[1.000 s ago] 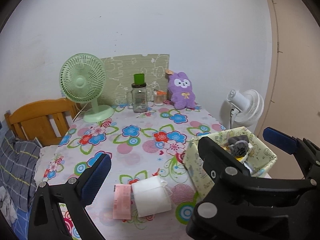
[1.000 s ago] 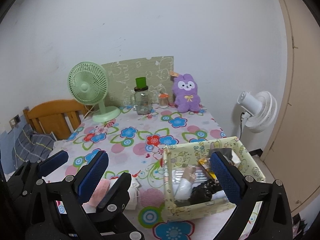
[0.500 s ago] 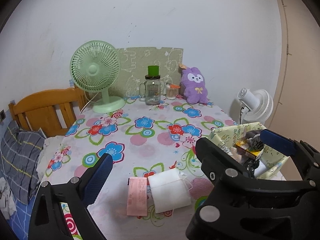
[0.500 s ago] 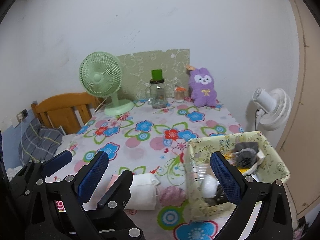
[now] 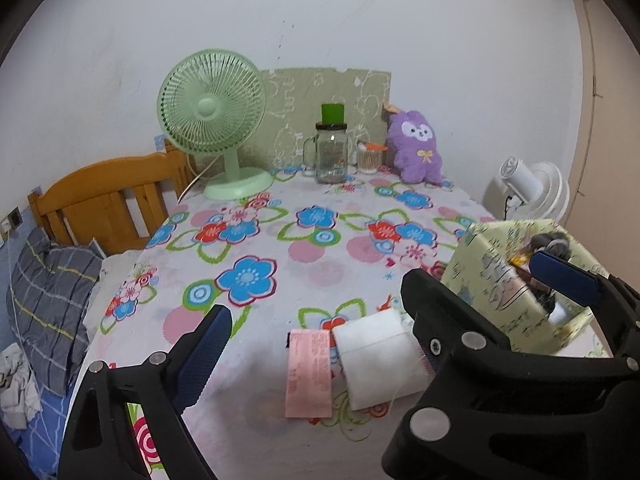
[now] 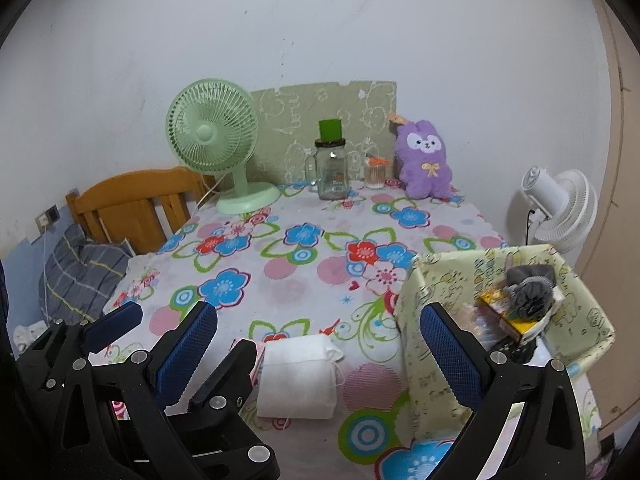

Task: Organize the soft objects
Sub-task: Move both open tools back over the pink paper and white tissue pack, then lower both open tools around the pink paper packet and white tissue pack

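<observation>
A folded white face mask [image 5: 376,360] [image 6: 298,376] lies on the flowered tablecloth with a pink packet [image 5: 308,372] beside it on its left. My left gripper [image 5: 320,320] hovers just before them. Its jaws are closing, still wide, with nothing pressed between them. My right gripper [image 6: 320,314] is open over the mask, its left finger reaching in between the left gripper's fingers [image 6: 116,324]. A pale green fabric box [image 5: 492,276] [image 6: 436,320] with several items in it stands at the right. A purple plush [image 5: 416,152] [image 6: 426,160] leans on the wall at the back.
At the back stand a green desk fan [image 5: 212,120], a glass jar with a green lid [image 5: 331,152] and a small jar [image 5: 368,158]. A white fan [image 5: 532,188] stands beyond the table's right edge. A wooden bed frame [image 5: 104,196] and plaid pillow [image 5: 52,300] lie left.
Both grippers have come down and forward, so the mask and pink packet are closer and lower in view. The left jaws stand slightly narrower.
</observation>
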`<action>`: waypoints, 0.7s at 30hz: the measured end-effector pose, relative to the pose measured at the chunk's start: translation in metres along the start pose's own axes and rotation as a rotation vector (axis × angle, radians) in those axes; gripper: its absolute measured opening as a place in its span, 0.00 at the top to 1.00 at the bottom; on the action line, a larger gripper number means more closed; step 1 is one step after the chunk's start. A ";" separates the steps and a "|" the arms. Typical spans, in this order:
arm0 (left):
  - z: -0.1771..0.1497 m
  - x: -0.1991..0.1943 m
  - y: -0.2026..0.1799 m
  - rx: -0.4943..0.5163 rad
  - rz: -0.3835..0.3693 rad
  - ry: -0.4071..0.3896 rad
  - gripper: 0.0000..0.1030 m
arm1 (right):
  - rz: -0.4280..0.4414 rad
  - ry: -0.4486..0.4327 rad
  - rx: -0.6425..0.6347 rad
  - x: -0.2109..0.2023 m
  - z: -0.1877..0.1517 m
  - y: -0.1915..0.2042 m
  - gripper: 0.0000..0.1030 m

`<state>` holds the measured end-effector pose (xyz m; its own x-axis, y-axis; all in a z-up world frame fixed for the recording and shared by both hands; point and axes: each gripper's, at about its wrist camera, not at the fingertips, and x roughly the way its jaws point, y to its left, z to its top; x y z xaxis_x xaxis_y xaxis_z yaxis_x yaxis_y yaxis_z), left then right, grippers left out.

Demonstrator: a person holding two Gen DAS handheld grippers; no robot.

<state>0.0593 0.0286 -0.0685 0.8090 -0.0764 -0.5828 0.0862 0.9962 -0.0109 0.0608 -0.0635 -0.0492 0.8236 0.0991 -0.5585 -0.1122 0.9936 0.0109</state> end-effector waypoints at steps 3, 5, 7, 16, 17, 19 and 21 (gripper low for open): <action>-0.006 0.008 0.004 -0.002 0.004 0.027 0.10 | 0.021 0.032 0.004 0.011 -0.005 0.002 0.00; -0.010 0.013 0.007 -0.004 0.007 0.046 0.12 | 0.026 0.051 0.008 0.018 -0.010 0.004 0.00; -0.013 0.018 0.009 -0.005 0.008 0.060 0.14 | 0.030 0.068 0.009 0.024 -0.013 0.005 0.00; -0.025 0.040 0.022 -0.035 -0.006 0.124 0.19 | 0.004 0.108 -0.029 0.046 -0.023 0.015 0.00; -0.026 0.041 0.023 -0.036 -0.005 0.126 0.19 | 0.000 0.106 -0.031 0.047 -0.024 0.016 0.00; -0.028 0.044 0.025 -0.037 -0.003 0.132 0.20 | 0.013 0.124 -0.024 0.052 -0.025 0.016 0.00; -0.029 0.047 0.028 -0.038 0.000 0.142 0.21 | 0.019 0.141 -0.016 0.058 -0.028 0.017 0.01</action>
<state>0.0829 0.0536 -0.1204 0.7187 -0.0724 -0.6916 0.0620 0.9973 -0.0399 0.0912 -0.0424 -0.1047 0.7349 0.1080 -0.6695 -0.1366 0.9906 0.0098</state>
